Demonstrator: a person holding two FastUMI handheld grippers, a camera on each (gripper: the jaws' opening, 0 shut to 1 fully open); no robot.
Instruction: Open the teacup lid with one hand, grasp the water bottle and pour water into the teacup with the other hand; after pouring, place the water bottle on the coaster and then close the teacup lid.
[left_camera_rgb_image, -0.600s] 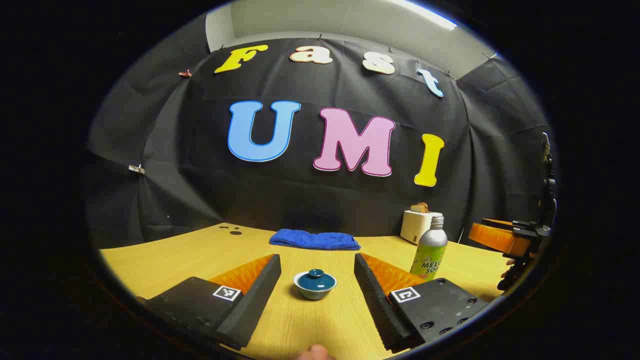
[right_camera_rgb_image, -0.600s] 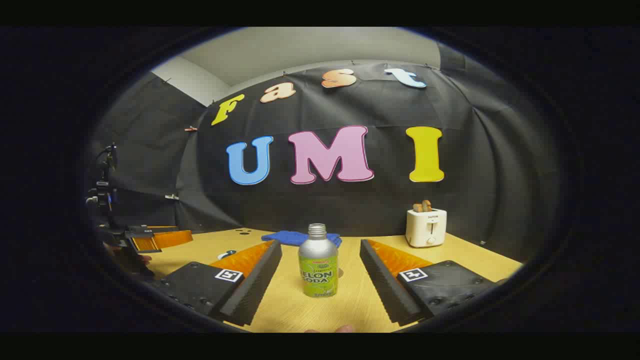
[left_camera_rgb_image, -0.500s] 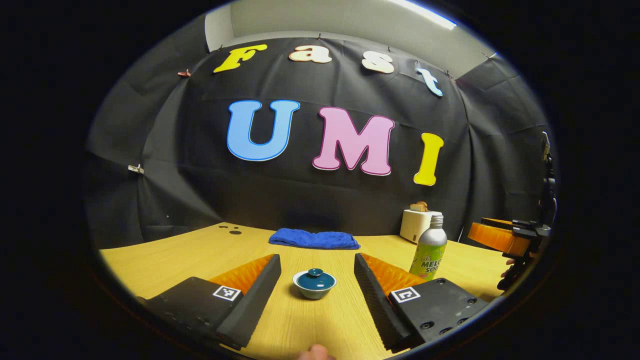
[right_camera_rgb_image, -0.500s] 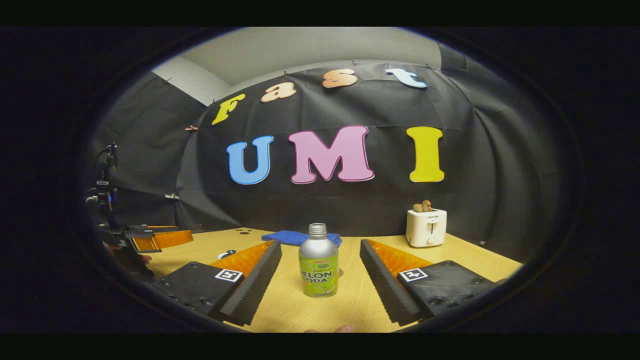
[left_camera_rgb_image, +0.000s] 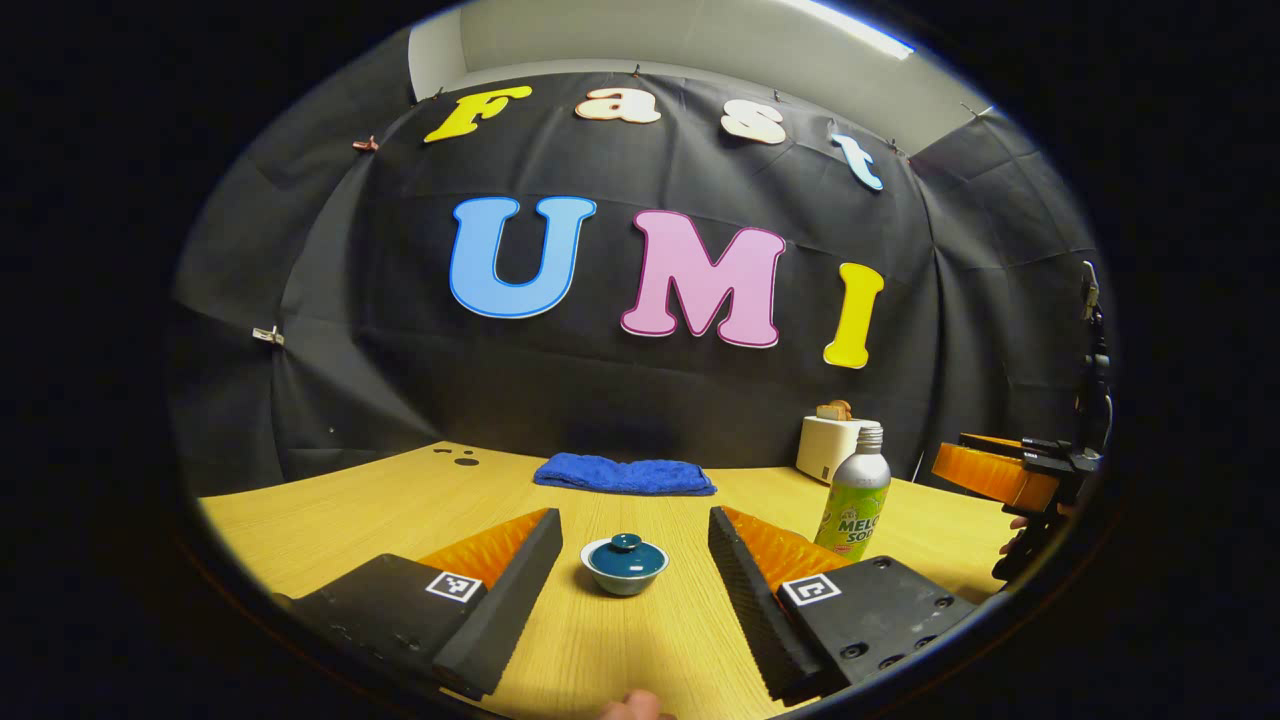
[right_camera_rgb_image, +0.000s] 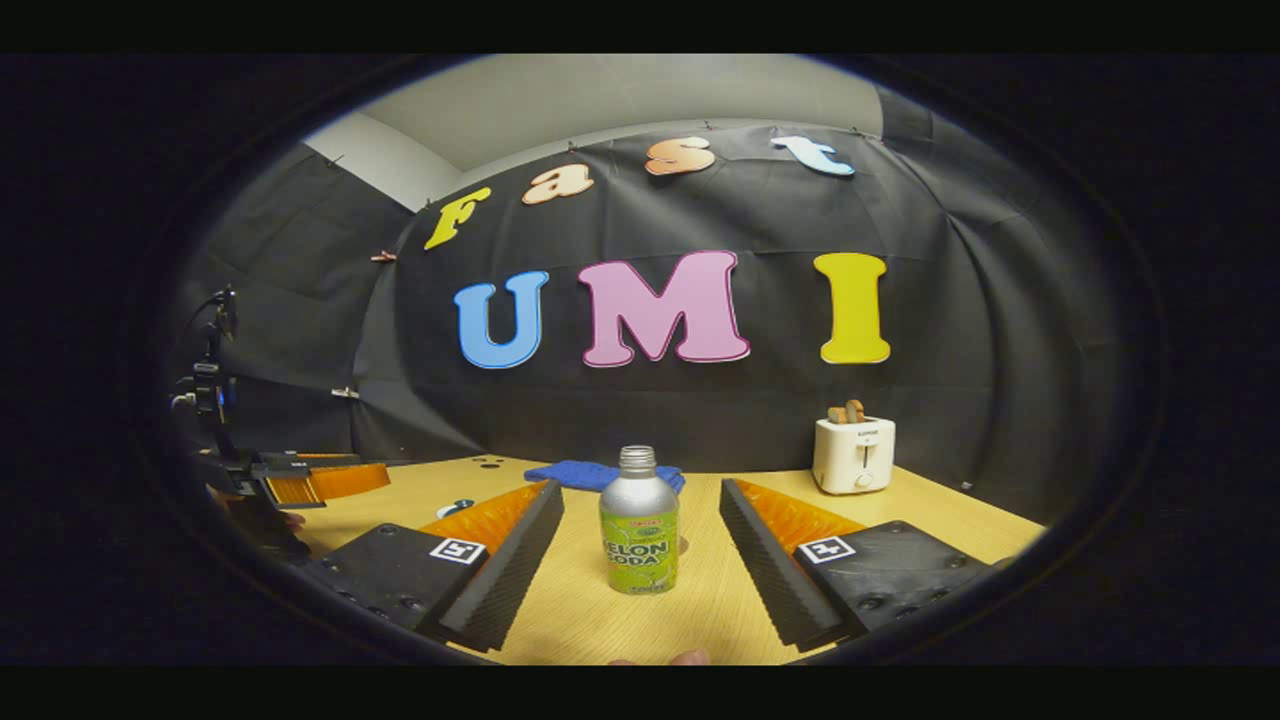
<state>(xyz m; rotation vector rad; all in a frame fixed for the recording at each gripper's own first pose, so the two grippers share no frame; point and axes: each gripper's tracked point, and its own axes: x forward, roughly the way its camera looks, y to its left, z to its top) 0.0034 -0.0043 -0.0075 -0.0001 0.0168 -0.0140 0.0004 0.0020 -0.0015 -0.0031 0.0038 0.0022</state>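
Left gripper view: left gripper (left_camera_rgb_image: 632, 590) low over the pale wooden tabletop (left_camera_rgb_image: 350, 510), jaws spread wide, nothing held. Small white teacup with a dark teal knobbed lid (left_camera_rgb_image: 625, 564) sits on the table ahead, centred in the gap between the two fingers, touching neither. Lid on the cup.

Silver-necked metal bottle with a green label (left_camera_rgb_image: 855, 505) stands upright to the right of the teacup, well apart from it, partly behind the right-hand finger. Folded blue towel (left_camera_rgb_image: 624, 474) lies flat farther back, near the black cloth wall. White toaster holding slices of toast (left_camera_rgb_image: 830, 445) stands behind the bottle. At the far right edge the right gripper (left_camera_rgb_image: 985, 470) hangs above the table, a bit of the hand gripping it below.

Right gripper view: right gripper (right_camera_rgb_image: 641, 572) also spread wide and empty. Bottle (right_camera_rgb_image: 638, 521) upright on the table between its fingers, clear space on both sides, cap off or not — cannot tell. Towel (right_camera_rgb_image: 590, 473) just behind the bottle; toaster (right_camera_rgb_image: 853, 449) back right. Left gripper (right_camera_rgb_image: 315, 480) at the far left. A small part of the teacup (right_camera_rgb_image: 455, 508) peeks out beside the left-hand finger.
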